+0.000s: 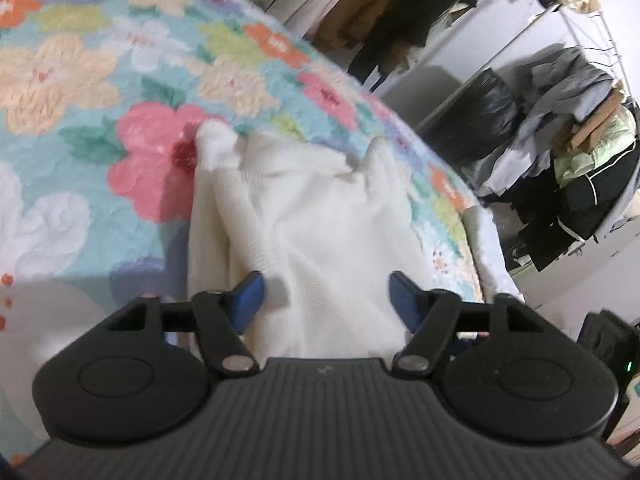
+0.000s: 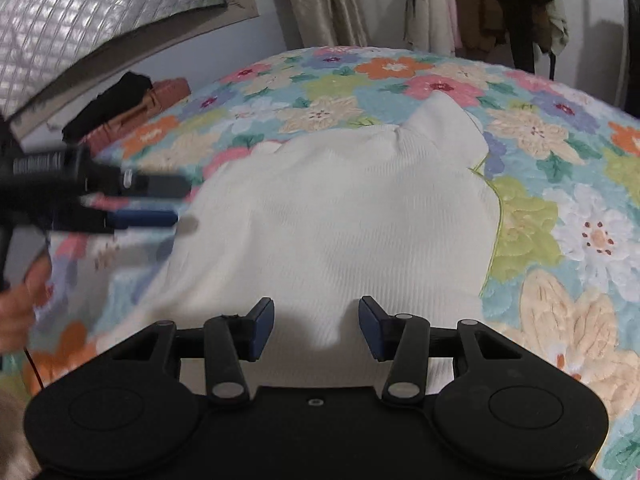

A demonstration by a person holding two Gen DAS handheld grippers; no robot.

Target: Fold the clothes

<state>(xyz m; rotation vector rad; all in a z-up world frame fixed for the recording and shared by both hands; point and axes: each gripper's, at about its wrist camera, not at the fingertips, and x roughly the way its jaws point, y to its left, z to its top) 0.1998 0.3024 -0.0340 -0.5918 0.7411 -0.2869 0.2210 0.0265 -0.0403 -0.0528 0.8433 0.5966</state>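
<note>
A white knitted garment [image 2: 340, 216] lies on a flowered bedspread [image 2: 560, 208], partly folded, with a bunched corner at its far end. In the left wrist view the garment [image 1: 312, 216] runs away from my left gripper [image 1: 326, 300], which is open and empty just above its near edge. My right gripper [image 2: 316, 328] is open and empty over the garment's near edge. The left gripper [image 2: 160, 204] also shows blurred at the left of the right wrist view, beside the garment's left edge, its jaws apart.
The bedspread [image 1: 80, 80] covers the whole bed. A dark and brown pile [image 2: 128, 100] lies at the bed's far left by a quilted panel [image 2: 100, 12]. Racks of hanging clothes [image 1: 560, 140] stand past the bed's right edge. Curtains and hanging clothes [image 2: 460, 4] are behind the bed.
</note>
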